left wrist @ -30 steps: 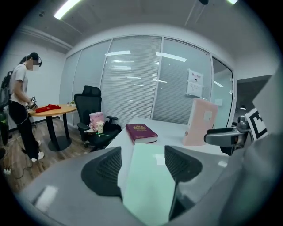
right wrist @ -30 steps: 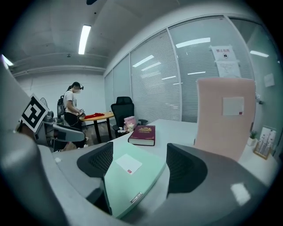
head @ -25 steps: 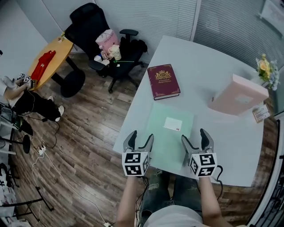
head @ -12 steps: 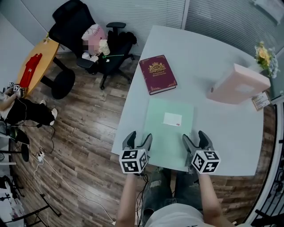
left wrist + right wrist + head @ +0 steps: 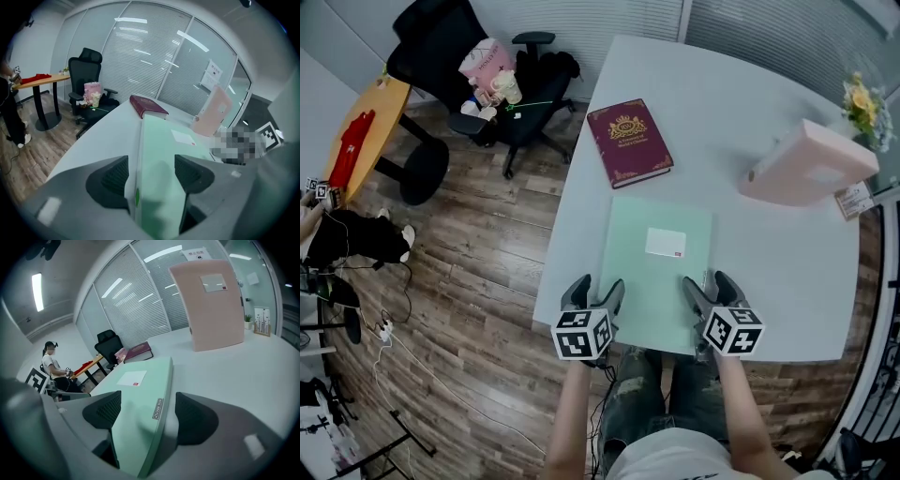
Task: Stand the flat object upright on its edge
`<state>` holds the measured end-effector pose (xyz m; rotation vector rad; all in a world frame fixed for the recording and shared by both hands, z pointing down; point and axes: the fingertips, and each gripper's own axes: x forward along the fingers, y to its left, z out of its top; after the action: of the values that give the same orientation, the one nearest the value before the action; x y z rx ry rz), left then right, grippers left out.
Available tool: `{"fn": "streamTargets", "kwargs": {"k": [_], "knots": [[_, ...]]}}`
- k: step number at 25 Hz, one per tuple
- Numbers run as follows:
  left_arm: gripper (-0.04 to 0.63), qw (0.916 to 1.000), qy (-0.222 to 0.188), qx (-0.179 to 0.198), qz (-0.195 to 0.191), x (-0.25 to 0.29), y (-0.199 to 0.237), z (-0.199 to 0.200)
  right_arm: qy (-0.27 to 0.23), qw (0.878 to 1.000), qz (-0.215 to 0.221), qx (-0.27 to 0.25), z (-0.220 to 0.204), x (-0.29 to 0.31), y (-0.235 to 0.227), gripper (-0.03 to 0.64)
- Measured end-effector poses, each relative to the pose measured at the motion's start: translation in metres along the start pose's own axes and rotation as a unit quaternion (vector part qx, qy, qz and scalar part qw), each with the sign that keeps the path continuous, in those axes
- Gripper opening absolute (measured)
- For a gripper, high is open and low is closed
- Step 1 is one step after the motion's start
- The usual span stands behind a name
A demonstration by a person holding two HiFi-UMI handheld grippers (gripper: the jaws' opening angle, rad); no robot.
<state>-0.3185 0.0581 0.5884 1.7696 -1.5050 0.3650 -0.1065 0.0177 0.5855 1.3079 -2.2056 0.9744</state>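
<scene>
Both spread: left tongs [image 5: 596, 284], right tongs [image 5: 707, 281] astride green folder [image 5: 656, 272]; maroon book [image 5: 628, 142], seemingly pink box [image 5: 806, 164] beyond

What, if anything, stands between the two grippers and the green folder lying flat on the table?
Nothing visible does. The left gripper and right gripper each straddle a near corner of the green folder, fingers apart; the red book and pink box sit farther back on the table.

left gripper [image 5: 596, 284], right gripper [image 5: 707, 279]: grey, black-white marker cubes [image 5: 581, 335] | jeans [image 5: 639, 396]: dark, ripped
</scene>
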Motion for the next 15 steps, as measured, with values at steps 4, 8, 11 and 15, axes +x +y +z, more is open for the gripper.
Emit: {"fn": "streamTargets", "kwargs": {"k": [4,8,11,15], "knots": [[0.308,0.9999,0.008,-0.009,-0.01,0.005,0.0,-0.003,0.015,1.0,-0.001,0.005,-0.007,0.005,0.001,0.385],[0.308,0.9995,0.021,-0.003,-0.023,0.012,-0.004,-0.006,0.028,1.0,-0.003,0.008,-0.015,0.009,0.0,0.382],[0.308,0.9991,0.027,-0.01,-0.031,0.016,-0.005,-0.008,0.038,0.999,-0.002,0.008,-0.018,0.011,0.001,0.378],[0.308,0.9978,0.037,-0.03,-0.047,0.019,-0.003,-0.01,0.051,0.999,-0.001,0.011,-0.022,0.016,0.001,0.374]]}}
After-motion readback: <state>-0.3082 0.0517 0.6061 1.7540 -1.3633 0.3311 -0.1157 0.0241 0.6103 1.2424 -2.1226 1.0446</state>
